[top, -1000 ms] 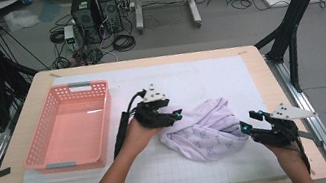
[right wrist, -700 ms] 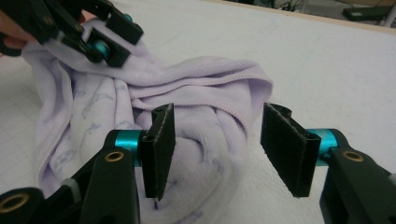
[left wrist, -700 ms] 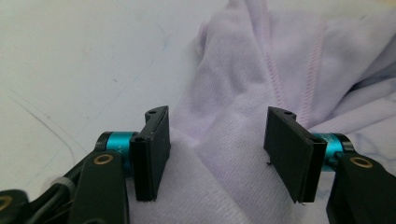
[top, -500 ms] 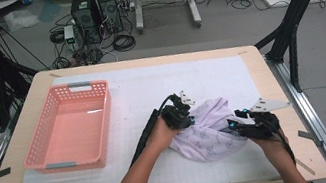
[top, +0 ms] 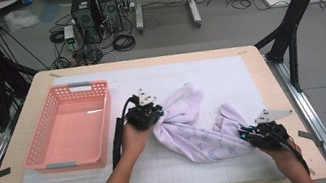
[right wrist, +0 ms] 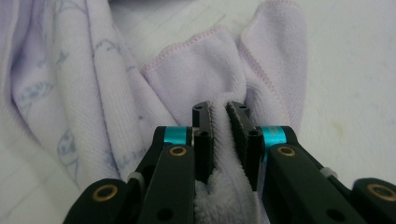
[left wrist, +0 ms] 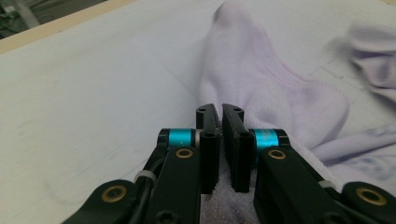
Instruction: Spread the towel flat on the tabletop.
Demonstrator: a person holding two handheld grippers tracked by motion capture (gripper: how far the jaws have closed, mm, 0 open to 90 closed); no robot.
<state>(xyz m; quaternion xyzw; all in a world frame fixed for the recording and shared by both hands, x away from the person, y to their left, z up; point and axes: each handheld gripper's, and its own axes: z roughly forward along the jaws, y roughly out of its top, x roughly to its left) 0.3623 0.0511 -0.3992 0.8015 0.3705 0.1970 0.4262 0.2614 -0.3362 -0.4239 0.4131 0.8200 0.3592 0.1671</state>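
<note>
With each hand-held gripper, left (top: 155, 113) and right (top: 248, 133), having just closed on the lilac towel (top: 193, 132), lift both ends evenly, keeping the cloth taut.

Right gripper (right wrist: 223, 116) has a fold of the lilac towel (right wrist: 196, 79) pinched between its black fingers (right wrist: 203, 140), which have just been closing in on it. The fluffy cloth bulges up in the narrow gap and bunches below it. More towel spreads off to the left with faint bluish line prints, and two pink-stitched hems curl just ahead of the tips. White table (right wrist: 355, 70) on the right, with a few small specks.
</note>
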